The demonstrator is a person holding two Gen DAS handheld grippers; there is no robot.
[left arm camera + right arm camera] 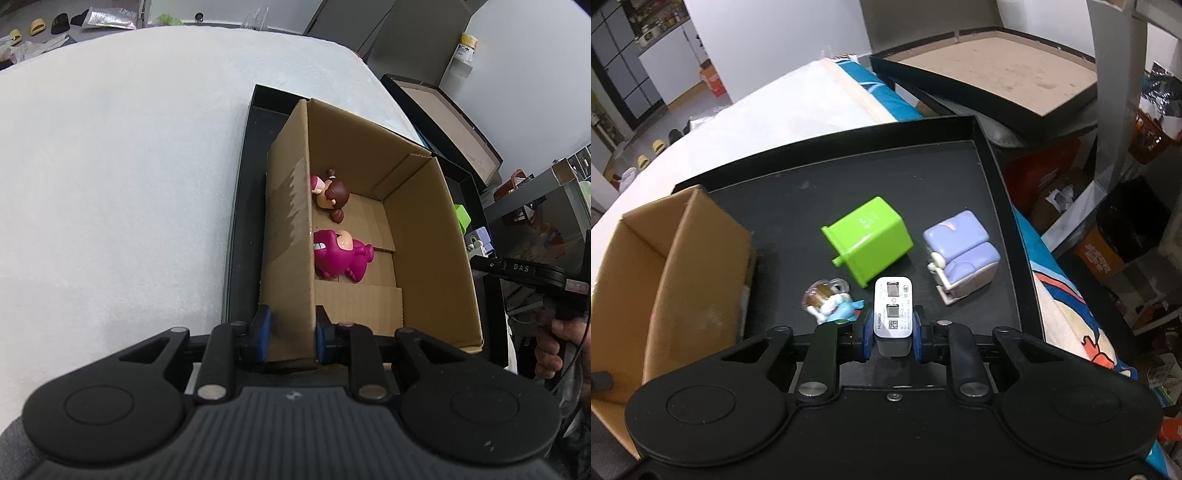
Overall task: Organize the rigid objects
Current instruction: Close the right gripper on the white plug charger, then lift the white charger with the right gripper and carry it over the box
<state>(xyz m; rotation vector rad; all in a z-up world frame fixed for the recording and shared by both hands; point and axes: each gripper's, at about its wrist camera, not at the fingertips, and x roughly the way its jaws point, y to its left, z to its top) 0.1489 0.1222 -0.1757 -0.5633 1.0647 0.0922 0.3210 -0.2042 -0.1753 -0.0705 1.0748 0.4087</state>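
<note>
My left gripper [290, 334] is clamping the near wall of the cardboard box [428, 236], jaws narrow, one blue pad outside the wall and one inside. The box is sitting in the black tray [997, 177], at its left end. Inside the box two toys are lying against the wall I am gripping: a magenta figure [340, 256] nearer my jaws and a brown-haired doll [332, 194] further along, the two apart.

My right gripper [892, 334] is holding a white charger [893, 314], jaws pressing on both its sides, its printed face pointing up and away. No earlier look, so only the grip is being logged.

On the tray floor right of the box: a small blue-and-white figure [831, 301] just left of the charger, a green cube-shaped piece [868, 242] lying tilted just beyond the charger, and a lilac sofa toy [960, 254] right of the green piece, apart from it.

In the left wrist view a hand [554, 343] is showing right of the box, on a black handle.
</note>
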